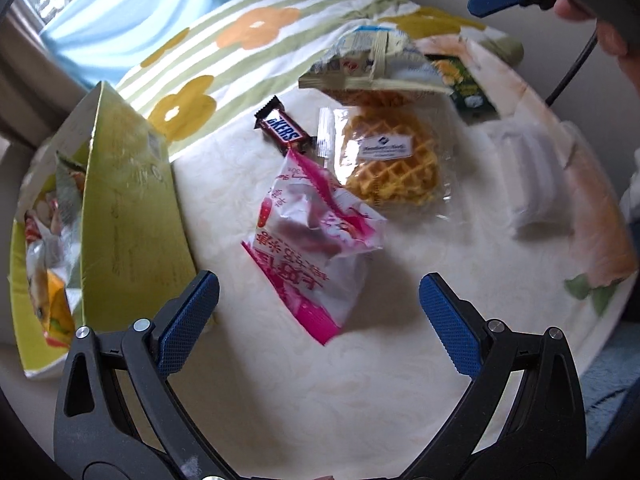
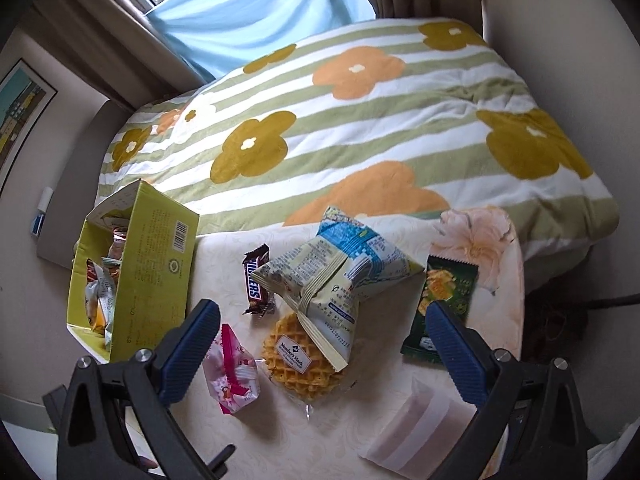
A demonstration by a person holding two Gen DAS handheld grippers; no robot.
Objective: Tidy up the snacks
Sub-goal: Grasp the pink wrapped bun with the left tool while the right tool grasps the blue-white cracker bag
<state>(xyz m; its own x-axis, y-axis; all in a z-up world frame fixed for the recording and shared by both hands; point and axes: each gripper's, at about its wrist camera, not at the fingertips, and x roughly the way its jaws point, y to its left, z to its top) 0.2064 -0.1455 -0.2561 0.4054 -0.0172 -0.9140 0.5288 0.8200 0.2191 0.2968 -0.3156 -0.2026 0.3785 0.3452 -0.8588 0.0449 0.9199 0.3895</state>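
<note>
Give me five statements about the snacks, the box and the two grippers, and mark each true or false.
1. The left gripper is open and holds nothing. True.
2. The Snickers bar lies inside the green box. False: it lies on the table, beside the box.
3. The blue and cream packet rests partly on the wrapped waffle. True.
4. The green box is empty. False: several wrapped snacks show inside it.
5. The right gripper is shut on the pink packet. False: its fingers are spread apart, and the pink packet lies free on the table.
</note>
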